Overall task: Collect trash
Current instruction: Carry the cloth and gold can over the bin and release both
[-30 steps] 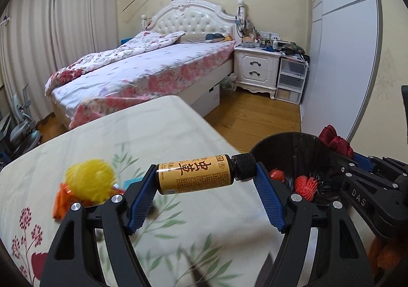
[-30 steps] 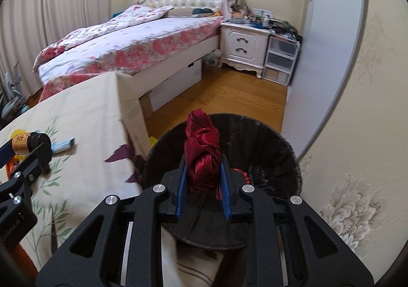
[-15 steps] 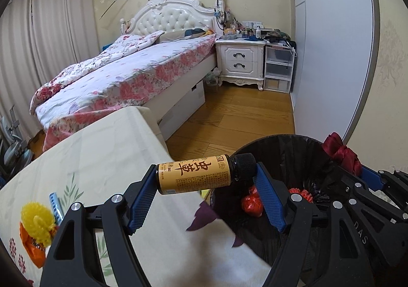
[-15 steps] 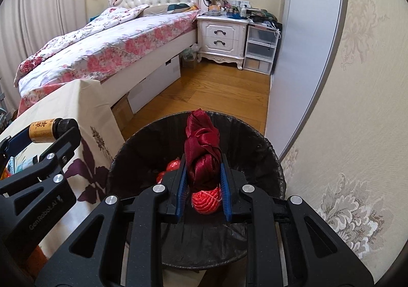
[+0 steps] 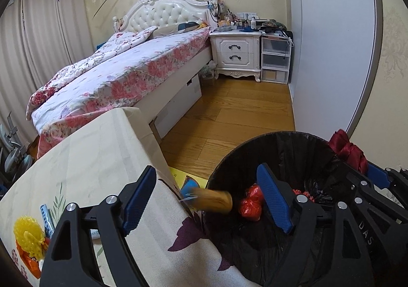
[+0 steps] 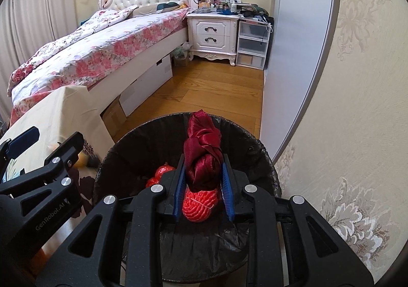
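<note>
The table (image 5: 84,164), under its flowered cloth, runs off to the left of and beneath my left tongs (image 5: 206,180). Only the left view shows what lies on it. The black-lined bin (image 5: 255,139) stands hard against the table's edge, below both tongs. The right view looks straight down into it, while the left view catches it from the side, under the right-hand pad.

The left tongs are released. Their jaws have just been opening and now gape wide, with nothing pressed between the pads. The amber bottle (image 5: 214,200) is a blur just below and between them, at the near rim of the bin, clear of both pads. In the right view it shows only as a yellowish smear behind the left tongs.

The right tongs (image 6: 202,177) hang over the middle of the bin. Their jaws have just been opening, and the dark red satin cloth (image 6: 202,157) stands upright between the blue pads, which look slackened off it rather than clenched. From the left view I see only its top poking above the far rim.

Red mesh balls (image 6: 200,204) lie in the bin right under the right tongs.

Far left of the left tongs, on the table, sit a yellow spiky ball (image 5: 26,236) and a blue tube (image 5: 46,215) beside it.
</note>
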Available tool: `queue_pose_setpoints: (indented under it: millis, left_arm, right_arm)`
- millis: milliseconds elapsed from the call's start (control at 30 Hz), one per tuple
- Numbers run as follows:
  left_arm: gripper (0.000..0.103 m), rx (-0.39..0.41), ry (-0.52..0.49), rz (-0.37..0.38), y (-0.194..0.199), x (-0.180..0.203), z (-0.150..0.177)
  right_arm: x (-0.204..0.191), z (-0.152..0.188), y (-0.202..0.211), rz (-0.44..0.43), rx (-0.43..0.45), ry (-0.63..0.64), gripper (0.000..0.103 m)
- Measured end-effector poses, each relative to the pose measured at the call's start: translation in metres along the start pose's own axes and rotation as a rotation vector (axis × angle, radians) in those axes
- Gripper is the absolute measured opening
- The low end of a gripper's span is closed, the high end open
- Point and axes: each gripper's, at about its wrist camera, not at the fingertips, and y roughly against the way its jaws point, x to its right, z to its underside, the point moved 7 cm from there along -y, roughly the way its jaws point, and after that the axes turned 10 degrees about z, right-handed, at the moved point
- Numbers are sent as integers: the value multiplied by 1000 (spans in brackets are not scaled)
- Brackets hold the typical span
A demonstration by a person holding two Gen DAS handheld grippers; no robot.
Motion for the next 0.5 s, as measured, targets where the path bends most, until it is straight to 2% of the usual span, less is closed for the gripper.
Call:
queue_pose_setpoints:
  millis: [267, 500]
  left_arm:
    - [83, -4, 12, -4, 0, -1, 0]
    - [83, 11, 22, -17, 11, -7, 1]
  right_arm:
    - [2, -3, 2, 17, 13, -9, 40]
    - [3, -4, 7, 10, 16, -8, 41]
